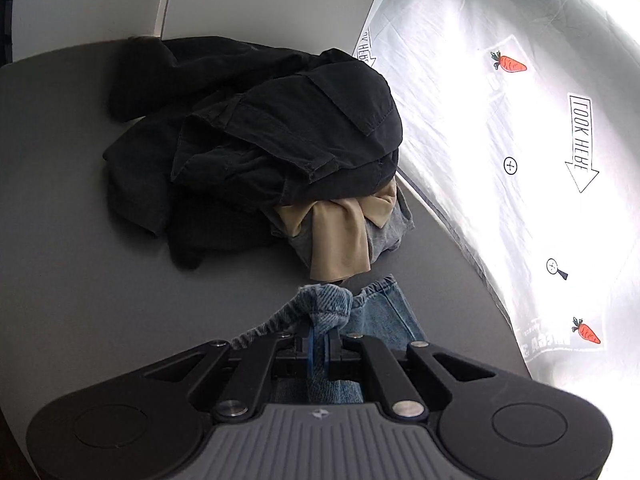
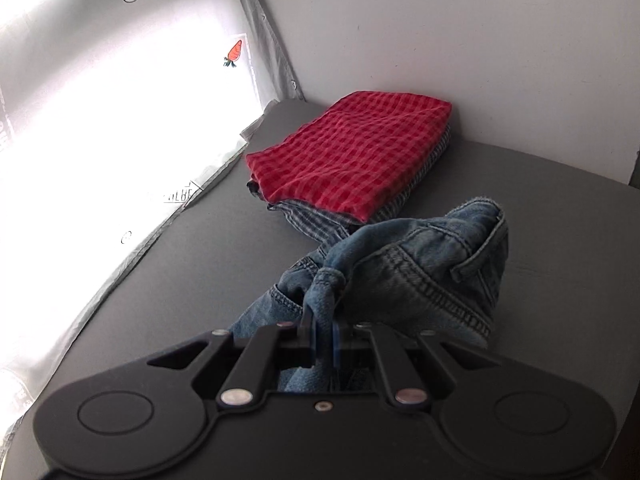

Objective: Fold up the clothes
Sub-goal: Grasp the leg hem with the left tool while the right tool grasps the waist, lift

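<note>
Left gripper (image 1: 320, 340): jaws closed on a bunched edge of the blue jeans (image 1: 384, 316). Denim gathers into a knot just above the blue pads (image 1: 311, 346), and the rest hangs below the gripper.

Right gripper (image 2: 322, 338): jaws pinched on another gathered fold of the same jeans (image 2: 420, 264). Seen from here, the garment's waist end, with belt loop and pocket seams, rises up and to the right of the fingers. Its long axis cannot be told; the legs are hidden under the grippers.

The jeans are held over the grey table (image 1: 72, 240).

Dark clothes pile (image 1: 256, 140) ahead of the left gripper, with a beige garment (image 1: 340, 236) sticking out beneath it.

Red checked cloth (image 2: 352, 160) lies folded on a striped one, against the wall (image 2: 440, 32). White printed curtain (image 1: 500, 140) alongside.
</note>
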Demonstrator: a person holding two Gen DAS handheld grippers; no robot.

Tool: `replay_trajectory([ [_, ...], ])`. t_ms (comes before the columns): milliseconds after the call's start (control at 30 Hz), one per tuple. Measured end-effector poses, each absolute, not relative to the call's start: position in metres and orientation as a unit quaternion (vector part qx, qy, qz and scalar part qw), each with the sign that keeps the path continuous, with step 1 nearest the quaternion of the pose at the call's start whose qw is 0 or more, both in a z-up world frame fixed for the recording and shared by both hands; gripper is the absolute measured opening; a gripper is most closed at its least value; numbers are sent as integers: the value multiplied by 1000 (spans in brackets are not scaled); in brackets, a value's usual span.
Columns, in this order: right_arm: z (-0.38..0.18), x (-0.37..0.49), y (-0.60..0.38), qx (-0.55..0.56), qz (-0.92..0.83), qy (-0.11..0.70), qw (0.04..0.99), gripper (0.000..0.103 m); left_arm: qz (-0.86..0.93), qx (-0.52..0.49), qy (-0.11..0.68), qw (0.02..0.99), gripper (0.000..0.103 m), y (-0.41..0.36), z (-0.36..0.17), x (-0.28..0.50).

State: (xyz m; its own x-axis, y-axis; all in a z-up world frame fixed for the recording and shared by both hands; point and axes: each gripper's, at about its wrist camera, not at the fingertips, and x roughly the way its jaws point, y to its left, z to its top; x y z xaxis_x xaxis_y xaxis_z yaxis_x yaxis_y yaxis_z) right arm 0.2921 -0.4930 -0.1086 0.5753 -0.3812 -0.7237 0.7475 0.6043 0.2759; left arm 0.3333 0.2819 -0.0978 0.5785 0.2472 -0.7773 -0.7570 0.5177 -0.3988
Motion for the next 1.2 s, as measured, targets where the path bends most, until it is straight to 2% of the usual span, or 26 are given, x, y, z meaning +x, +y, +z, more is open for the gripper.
replay_trajectory([
  [167,-138,378,-510,295,-352,361,812,10,310,-357,376,797,6,279,-144,445],
  [267,-150,417,-500,255,-353,378,817,13,296,-297,415,807,9,264,-173,495],
  [333,-155,431,-482,202,-351,388,828,26,286,-255,432,817,9,252,-187,512],
  [400,-157,433,-461,138,-341,386,846,31,274,-231,437,825,9,244,-196,515],
  [500,-162,435,-438,70,-320,399,857,31,267,-231,437,827,10,244,-205,511],
  [600,-161,429,-429,72,-298,402,863,34,267,-260,431,822,9,253,-207,506],
  [700,-156,420,-416,64,-278,395,873,43,268,-273,426,820,9,257,-204,502],
  [833,-163,413,-400,6,-277,415,867,46,270,-263,430,820,9,252,-205,502],
  [900,-168,411,-405,42,-270,422,864,46,273,-256,432,821,9,248,-205,504],
  [967,-173,414,-412,88,-257,428,862,45,277,-257,429,820,8,246,-204,505],
  [1033,-178,420,-418,117,-251,432,858,11,286,-265,413,823,5,246,-202,504],
  [1200,-161,432,-431,144,-250,376,880,7,288,-310,389,819,4,258,-194,507],
])
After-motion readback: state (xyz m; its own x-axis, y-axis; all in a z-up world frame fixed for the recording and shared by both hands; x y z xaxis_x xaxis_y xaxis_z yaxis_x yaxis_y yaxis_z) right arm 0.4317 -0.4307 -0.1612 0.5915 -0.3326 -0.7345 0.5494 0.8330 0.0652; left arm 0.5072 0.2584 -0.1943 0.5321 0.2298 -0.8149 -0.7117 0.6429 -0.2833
